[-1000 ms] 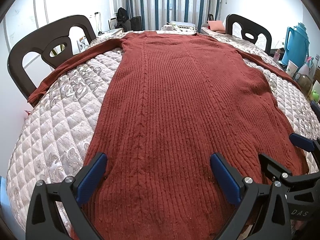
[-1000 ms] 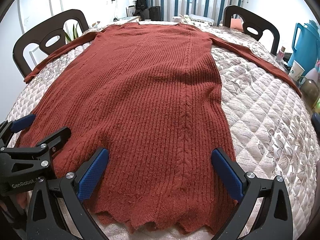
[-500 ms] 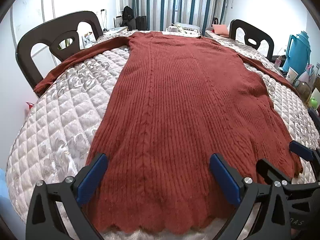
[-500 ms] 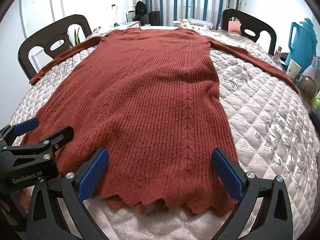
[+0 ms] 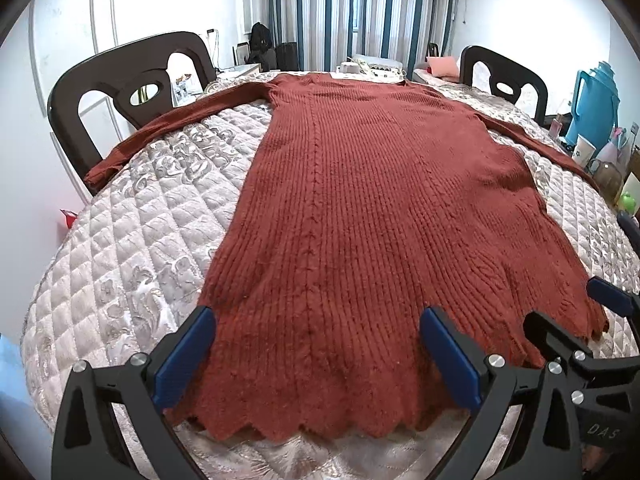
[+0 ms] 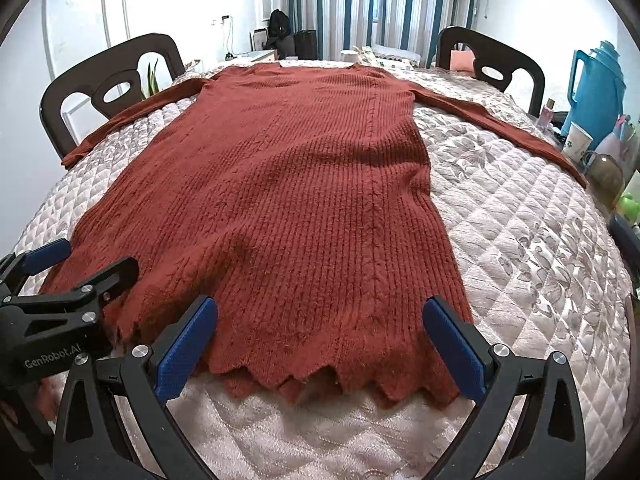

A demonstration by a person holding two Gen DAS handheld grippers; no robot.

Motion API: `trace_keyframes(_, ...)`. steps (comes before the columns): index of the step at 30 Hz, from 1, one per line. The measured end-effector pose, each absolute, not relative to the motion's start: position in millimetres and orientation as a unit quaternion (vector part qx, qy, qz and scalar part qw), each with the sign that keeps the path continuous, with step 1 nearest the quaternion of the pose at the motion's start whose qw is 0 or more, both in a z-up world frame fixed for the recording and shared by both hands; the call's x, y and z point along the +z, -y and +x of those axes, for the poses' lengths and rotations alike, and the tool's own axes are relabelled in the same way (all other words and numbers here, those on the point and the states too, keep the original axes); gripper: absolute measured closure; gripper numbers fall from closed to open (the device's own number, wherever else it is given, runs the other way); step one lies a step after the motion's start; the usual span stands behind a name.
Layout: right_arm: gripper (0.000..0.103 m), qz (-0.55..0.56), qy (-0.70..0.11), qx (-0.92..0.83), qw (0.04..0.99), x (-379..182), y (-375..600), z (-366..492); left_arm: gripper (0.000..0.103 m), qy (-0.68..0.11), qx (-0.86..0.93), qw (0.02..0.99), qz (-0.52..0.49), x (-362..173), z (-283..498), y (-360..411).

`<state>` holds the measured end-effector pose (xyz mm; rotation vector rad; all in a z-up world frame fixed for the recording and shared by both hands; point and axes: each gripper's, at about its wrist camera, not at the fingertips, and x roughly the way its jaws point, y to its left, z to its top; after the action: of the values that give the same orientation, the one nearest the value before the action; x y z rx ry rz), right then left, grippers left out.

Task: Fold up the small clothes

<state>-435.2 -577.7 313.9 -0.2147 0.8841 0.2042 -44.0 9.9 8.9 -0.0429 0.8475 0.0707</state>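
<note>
Quilted table [image 5: 132, 240] bears sweater [image 5: 360, 220]; left tool [image 5: 320, 354], right tool [image 6: 320, 344] agape, empty.

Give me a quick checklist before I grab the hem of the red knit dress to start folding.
1. Left gripper open: ok.
2. Right gripper open: ok.
3. Red knit dress lying flat on the quilted table: ok.
4. Scalloped hem visible between the right fingers: ok.
5. Both sleeves spread outward, not tucked under: ok.
6. Fingers touching the fabric: cannot tell.
</note>
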Motion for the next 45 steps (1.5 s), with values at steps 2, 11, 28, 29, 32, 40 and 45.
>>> trace_keyframes(2,0.001,-0.099,-0.427,0.099,0.893,314.5,578.1,-434.8,0.0,-0.416,0.033,0.908,-0.025,7.5,-42.2,-10.8)
trace_keyframes(11,0.001,-0.102,-0.429,0.099,0.892,312.7,576.1,-435.8,0.0,-0.416,0.034,0.908,-0.019,4.8,-44.6,-9.2)
trace_keyframes(28,0.001,-0.106,-0.436,0.095,0.888,304.6,574.5,-435.6,0.0,-0.415,0.034,0.909,-0.016,1.5,-44.2,-7.9)
trace_keyframes(29,0.001,-0.107,-0.436,0.095,0.888,304.5,574.4,-435.6,0.0,-0.415,0.034,0.909,-0.016,1.5,-44.3,-7.9)
trace_keyframes(32,0.001,-0.106,-0.437,0.095,0.888,304.4,574.7,-435.5,0.0,-0.415,0.034,0.909,-0.016,1.5,-44.3,-8.0)
trace_keyframes(40,0.001,-0.107,-0.436,0.095,0.888,304.5,574.9,-435.5,0.0,-0.415,0.034,0.909,-0.016,1.3,-44.5,-7.7)
trace_keyframes(45,0.001,-0.107,-0.437,0.095,0.888,304.5,574.9,-435.4,0.0,-0.416,0.034,0.909,-0.016,1.2,-44.5,-7.5)
